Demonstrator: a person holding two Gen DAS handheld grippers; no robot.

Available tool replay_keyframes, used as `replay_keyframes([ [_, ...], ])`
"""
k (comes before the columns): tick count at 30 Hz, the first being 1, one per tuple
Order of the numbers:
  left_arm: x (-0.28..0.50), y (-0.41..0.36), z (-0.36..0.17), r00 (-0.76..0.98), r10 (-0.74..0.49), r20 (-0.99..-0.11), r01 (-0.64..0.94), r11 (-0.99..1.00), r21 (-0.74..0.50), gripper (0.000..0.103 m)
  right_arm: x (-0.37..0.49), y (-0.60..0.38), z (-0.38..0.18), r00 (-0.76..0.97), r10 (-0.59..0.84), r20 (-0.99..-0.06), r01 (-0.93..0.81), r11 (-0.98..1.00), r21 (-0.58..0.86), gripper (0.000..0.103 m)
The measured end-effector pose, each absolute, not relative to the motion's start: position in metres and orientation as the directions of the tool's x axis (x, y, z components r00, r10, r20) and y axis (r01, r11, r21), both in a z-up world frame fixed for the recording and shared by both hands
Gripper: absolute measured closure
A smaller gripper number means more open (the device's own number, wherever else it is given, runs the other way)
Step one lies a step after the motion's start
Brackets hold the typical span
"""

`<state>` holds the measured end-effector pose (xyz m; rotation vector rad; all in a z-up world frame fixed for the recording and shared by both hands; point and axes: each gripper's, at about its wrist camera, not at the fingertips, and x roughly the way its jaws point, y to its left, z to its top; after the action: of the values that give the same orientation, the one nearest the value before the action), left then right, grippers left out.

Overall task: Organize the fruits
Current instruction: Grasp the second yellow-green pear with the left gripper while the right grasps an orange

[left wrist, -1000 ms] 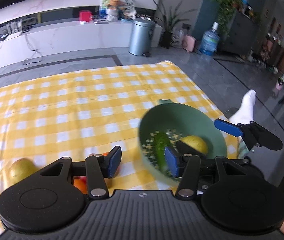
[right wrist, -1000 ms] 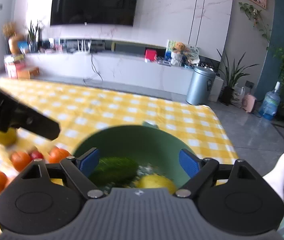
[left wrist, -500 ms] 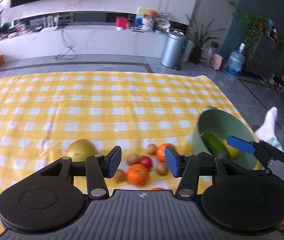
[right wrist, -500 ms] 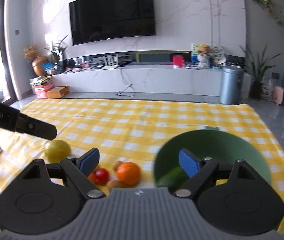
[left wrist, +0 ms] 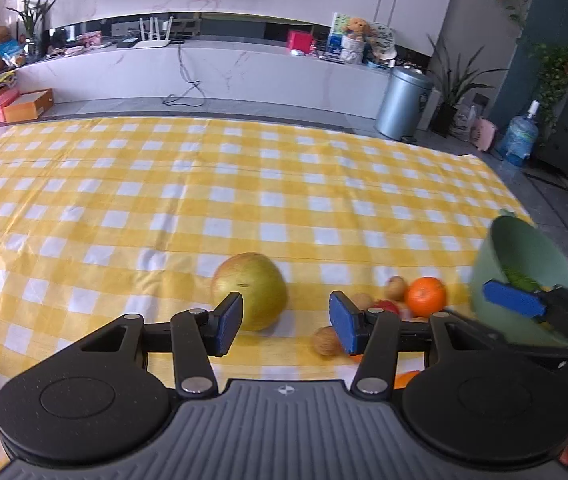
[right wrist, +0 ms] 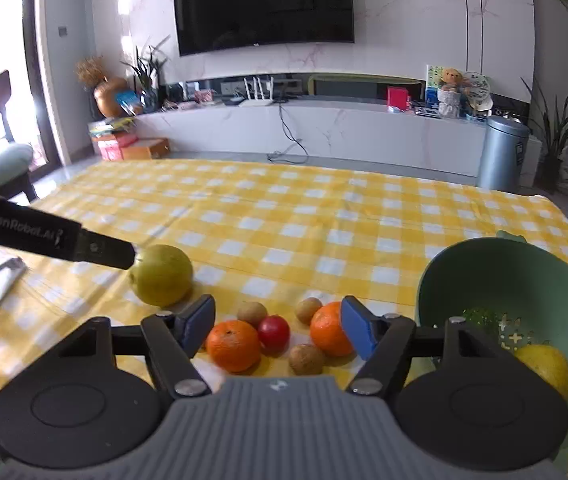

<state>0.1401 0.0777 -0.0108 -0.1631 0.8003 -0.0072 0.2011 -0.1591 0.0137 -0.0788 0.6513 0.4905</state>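
Observation:
A green colander bowl [right wrist: 524, 276] stands at the table's right and holds a cucumber [right wrist: 480, 315] and a yellow lemon [right wrist: 544, 364]. Left of it lie two oranges [right wrist: 233, 345], a red fruit [right wrist: 273, 332] and several small brown fruits [right wrist: 306, 358]. A large yellow-green pomelo [left wrist: 250, 294] lies further left; it also shows in the right wrist view [right wrist: 162, 274]. My left gripper [left wrist: 286, 328] is open and empty just short of the pomelo. My right gripper [right wrist: 278, 328] is open and empty above the oranges.
The yellow checked tablecloth [left wrist: 244, 200] covers the table. A white flat device [right wrist: 2, 284] lies near the left edge. Beyond the table are a white TV bench and a metal bin [left wrist: 402, 104].
Both grippers have swung left, away from the bowl, toward the loose fruit. The pomelo now sits right in front of my left gripper. Both jaws stayed open.

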Motion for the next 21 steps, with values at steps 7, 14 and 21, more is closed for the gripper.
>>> replay_keyframes([
  [7, 0.15, 0.085, -0.034, 0.692, -0.036, -0.721, -0.083, 0.988, -0.129, 0.028, 0.214, -0.144, 0.002, 0.696, 0.334, -0.635, -0.474, 0.878, -0.058, 0.047],
  [14, 0.16, 0.089, -0.05, 0.69, -0.038, -0.723, -0.088, 0.987, -0.136, 0.021, 0.228, -0.141, -0.011, 0.692, 0.263, -0.672, -0.471, 0.871, -0.144, 0.053],
  [21, 0.17, 0.097, -0.06, 0.687, -0.058, -0.724, -0.099, 0.98, -0.173, 0.02, 0.246, -0.139, -0.019, 0.662, 0.242, -0.709, -0.462, 0.877, -0.132, 0.054],
])
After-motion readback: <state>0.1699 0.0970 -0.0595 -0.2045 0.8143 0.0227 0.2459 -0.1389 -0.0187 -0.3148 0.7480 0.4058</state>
